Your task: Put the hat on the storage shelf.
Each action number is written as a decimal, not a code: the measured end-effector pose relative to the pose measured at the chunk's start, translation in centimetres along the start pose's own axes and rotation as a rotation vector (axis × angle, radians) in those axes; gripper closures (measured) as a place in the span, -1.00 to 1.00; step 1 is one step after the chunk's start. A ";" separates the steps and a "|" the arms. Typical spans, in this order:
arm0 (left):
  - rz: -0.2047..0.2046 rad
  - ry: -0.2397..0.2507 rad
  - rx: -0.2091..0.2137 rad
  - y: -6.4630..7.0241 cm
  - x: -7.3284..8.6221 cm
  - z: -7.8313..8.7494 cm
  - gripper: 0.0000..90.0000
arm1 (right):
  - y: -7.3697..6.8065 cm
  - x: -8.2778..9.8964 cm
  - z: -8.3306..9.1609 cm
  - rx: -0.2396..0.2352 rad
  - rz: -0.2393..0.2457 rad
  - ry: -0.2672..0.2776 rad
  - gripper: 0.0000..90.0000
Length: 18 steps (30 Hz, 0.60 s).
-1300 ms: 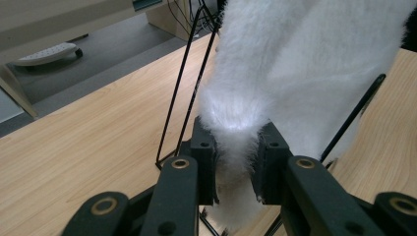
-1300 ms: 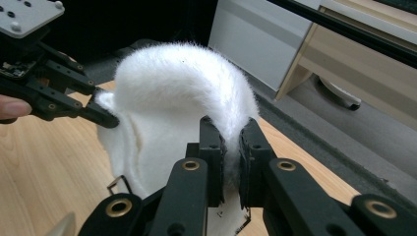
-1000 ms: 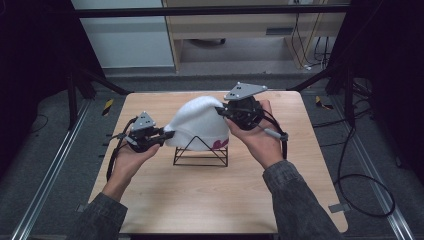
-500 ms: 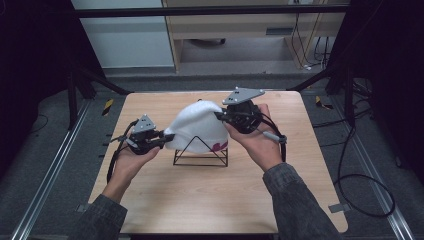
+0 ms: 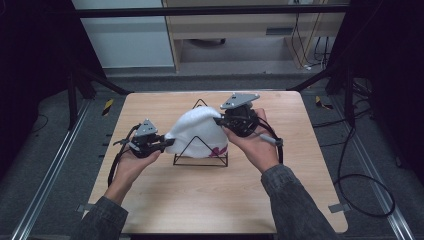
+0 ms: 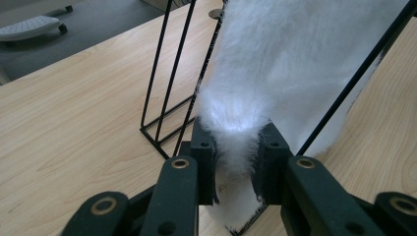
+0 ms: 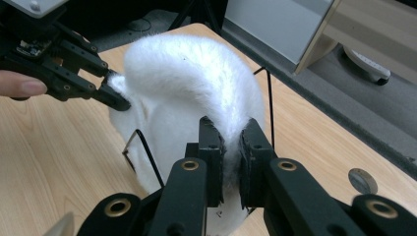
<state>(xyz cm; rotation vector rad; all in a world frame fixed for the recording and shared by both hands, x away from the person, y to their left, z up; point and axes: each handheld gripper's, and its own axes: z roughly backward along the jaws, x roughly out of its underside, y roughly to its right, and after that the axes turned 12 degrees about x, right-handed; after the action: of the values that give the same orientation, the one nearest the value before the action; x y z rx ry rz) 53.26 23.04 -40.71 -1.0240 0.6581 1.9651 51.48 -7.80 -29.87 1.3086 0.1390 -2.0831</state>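
White fluffy fabric hat (image 5: 197, 131) draped over black triangular wire stand (image 5: 201, 155), mid light wooden table (image 5: 165, 200). Left gripper (image 5: 167, 143) clamped on hat's left edge; right gripper (image 5: 220, 121) pinching its right edge, near the top. Fur bunched between both pairs of jaws.

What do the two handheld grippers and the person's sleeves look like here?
Both the left gripper and the right gripper are black, with linked jaws and brass-coloured pivot pins. Each carries a grey three-cornered plate on top and trails a black cable. The person's sleeves are dark grey.
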 end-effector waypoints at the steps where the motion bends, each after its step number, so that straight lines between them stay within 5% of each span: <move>1: 0.000 0.000 0.000 0.0 0.0 0.0 0.64 | 0.0 0.0 0.0 0.000 0.000 0.000 0.84; 18: 0.008 -0.023 0.012 -0.2 1.8 -0.5 0.64 | -1.1 0.6 -0.8 -0.024 0.007 -0.016 0.83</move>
<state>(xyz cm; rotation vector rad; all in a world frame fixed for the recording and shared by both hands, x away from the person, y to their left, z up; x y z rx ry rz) 53.03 23.53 -42.51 -0.9915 0.6618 1.9746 51.28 -6.91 -30.99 1.2764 0.1522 -2.0794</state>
